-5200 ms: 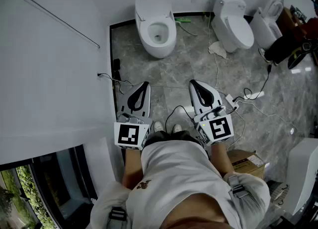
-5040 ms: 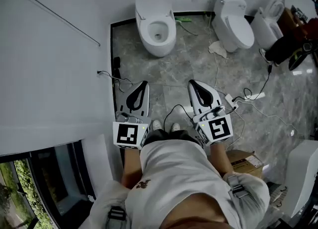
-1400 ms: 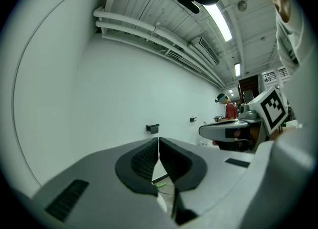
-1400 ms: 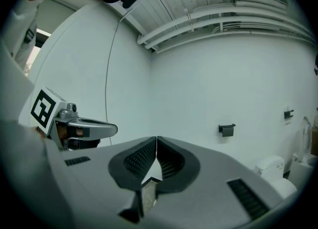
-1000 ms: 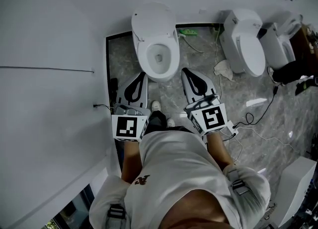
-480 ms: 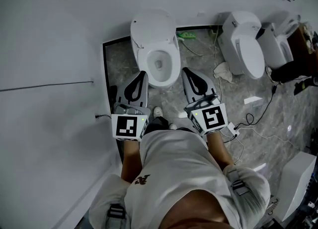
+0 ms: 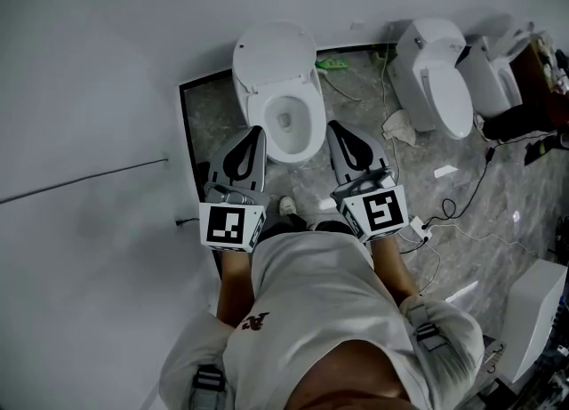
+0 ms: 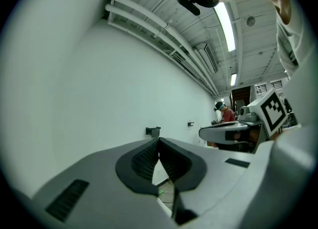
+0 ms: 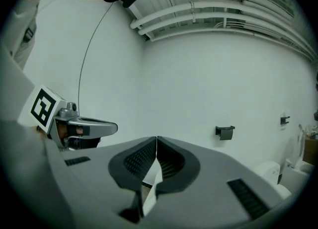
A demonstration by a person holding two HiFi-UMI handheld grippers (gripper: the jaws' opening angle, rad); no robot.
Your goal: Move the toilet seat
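The person stands facing the toilet [image 7: 298, 152] with 1 hand-held gripper on each side of the bowl. This looks like a lining-up stance for the seat, with no contact made. The left hand-held gripper [image 7: 257, 131] points along the bowl's left flank and the right hand-held gripper [image 7: 336, 126] along its right flank. Both are held level, near the bowl's front. In each gripper view the ribbed pads meet at a single seam with nothing between them, so both pairs of jaws are together and empty. They will likely need to part, or hook under an edge, before anything can be lifted. The toilet seat [image 7: 313, 115] appears to lie flat on the bowl rim, with the lid [image 7: 274, 51] tipped up behind it toward the wall. A 2nd toilet [image 7: 442, 88] with its lid down stands well apart to the right on the marbled floor [image 7: 356, 88] and seems uninvolved. No brand or lettering can be read on the toilet. The only printed marks are the black-and-white square patterns on the left cube [image 7: 231, 226] and the right cube [image 7: 382, 213]; these are codes, not words.
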